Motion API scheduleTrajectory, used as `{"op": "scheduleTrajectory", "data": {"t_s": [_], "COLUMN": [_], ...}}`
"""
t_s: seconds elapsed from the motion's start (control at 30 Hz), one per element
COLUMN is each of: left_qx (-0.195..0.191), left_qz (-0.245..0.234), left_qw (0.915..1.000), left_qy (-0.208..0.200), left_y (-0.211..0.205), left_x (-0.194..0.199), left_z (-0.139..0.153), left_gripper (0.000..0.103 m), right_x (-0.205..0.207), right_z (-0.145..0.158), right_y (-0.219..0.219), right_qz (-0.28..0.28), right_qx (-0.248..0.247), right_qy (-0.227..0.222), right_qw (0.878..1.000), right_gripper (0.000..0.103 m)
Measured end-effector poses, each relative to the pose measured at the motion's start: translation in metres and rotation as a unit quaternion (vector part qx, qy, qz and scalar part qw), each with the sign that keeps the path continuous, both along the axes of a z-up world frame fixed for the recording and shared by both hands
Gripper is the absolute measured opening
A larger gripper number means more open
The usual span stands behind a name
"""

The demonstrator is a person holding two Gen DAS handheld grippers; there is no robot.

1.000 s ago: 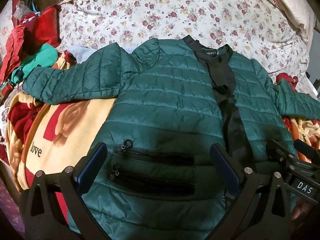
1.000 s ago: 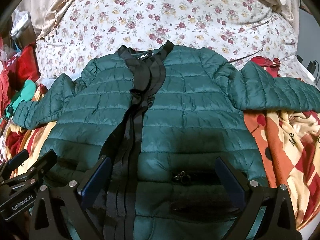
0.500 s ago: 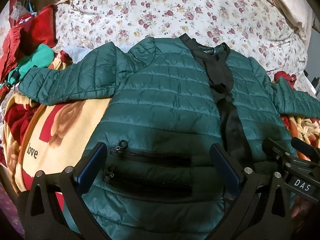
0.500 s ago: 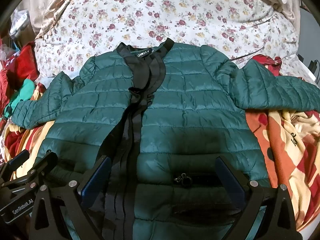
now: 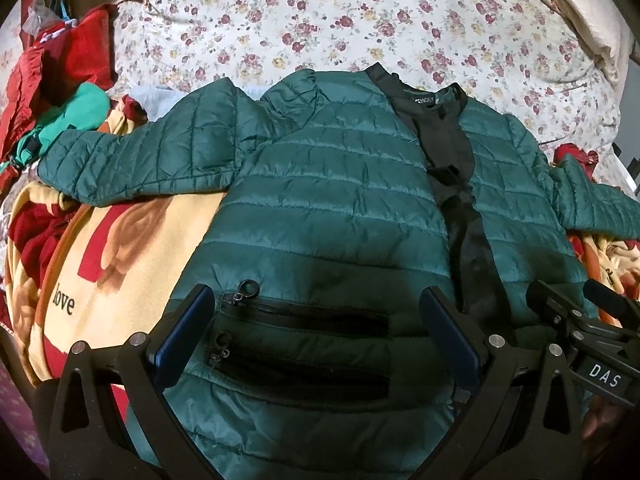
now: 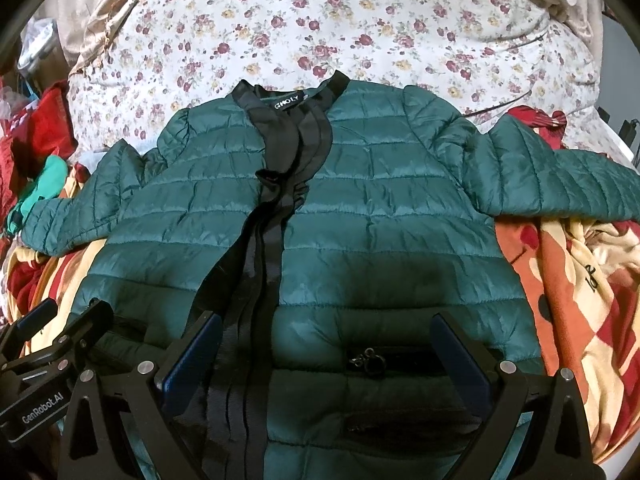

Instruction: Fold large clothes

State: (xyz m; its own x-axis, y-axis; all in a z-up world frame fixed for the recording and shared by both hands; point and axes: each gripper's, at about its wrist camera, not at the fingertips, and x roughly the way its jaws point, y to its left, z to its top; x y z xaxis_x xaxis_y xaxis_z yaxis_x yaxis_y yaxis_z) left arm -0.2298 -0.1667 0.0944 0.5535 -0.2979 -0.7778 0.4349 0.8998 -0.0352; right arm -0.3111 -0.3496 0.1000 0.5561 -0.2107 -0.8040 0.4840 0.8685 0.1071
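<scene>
A dark green quilted jacket [image 5: 336,200] with black front trim lies flat and face up on the bed, both sleeves spread outward; it also shows in the right wrist view [image 6: 384,216]. My left gripper [image 5: 316,332] is open and empty, hovering over the jacket's left hem by the zip pockets [image 5: 304,316]. My right gripper [image 6: 326,354] is open and empty over the right hem, near a pocket zip pull [image 6: 366,358]. Each gripper shows at the edge of the other's view.
A floral sheet [image 5: 360,20] covers the bed beyond the collar. A yellow and red blanket [image 5: 120,256] lies under the jacket, also on the right [image 6: 568,280]. Red and teal clothes [image 5: 60,92] pile at the far left.
Both grippers have moved slightly back toward the hem, so the jacket sits a little higher in both views. The jacket itself has not moved. Both jaws stay open.
</scene>
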Motion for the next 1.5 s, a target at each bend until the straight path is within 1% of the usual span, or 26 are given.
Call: {"op": "scheduleTrajectory", "data": {"t_s": [0.1,0.3,0.43,0.8,1.0,1.27,1.5], "left_qx": [0.000,0.001,0.002,0.003,0.000,0.007,0.009], "left_qz": [0.001,0.007,0.012,0.026,0.040,0.051,0.071], "left_qw": [1.0000,1.0000,0.9999,0.9996,0.9992,0.9986,0.9974], "left_qy": [0.001,-0.003,-0.003,-0.005,-0.004,-0.006,-0.009], "left_y": [0.000,0.002,0.003,0.008,0.013,0.014,0.020], "left_x": [0.002,0.005,0.008,0.021,0.033,0.051,0.072], "left_z": [-0.001,-0.002,-0.002,-0.003,-0.003,-0.005,-0.006], "left_gripper": [0.102,0.102,0.102,0.102,0.102,0.102,0.102], "right_x": [0.002,0.002,0.004,0.017,0.030,0.052,0.071], "right_z": [-0.001,-0.002,-0.003,-0.005,-0.007,-0.012,-0.010], "right_y": [0.000,0.000,-0.003,-0.004,-0.004,-0.006,-0.005], "right_qz": [0.001,-0.002,-0.002,0.004,0.010,0.018,0.032], "right_qx": [0.005,-0.008,-0.002,-0.011,-0.008,0.007,-0.008], "right_qy": [0.004,-0.005,0.003,0.018,0.016,0.014,0.014], "right_qw": [1.000,1.000,1.000,1.000,1.000,1.000,0.999], "right_gripper": [0.103,0.103,0.103,0.103,0.103,0.103,0.103]}}
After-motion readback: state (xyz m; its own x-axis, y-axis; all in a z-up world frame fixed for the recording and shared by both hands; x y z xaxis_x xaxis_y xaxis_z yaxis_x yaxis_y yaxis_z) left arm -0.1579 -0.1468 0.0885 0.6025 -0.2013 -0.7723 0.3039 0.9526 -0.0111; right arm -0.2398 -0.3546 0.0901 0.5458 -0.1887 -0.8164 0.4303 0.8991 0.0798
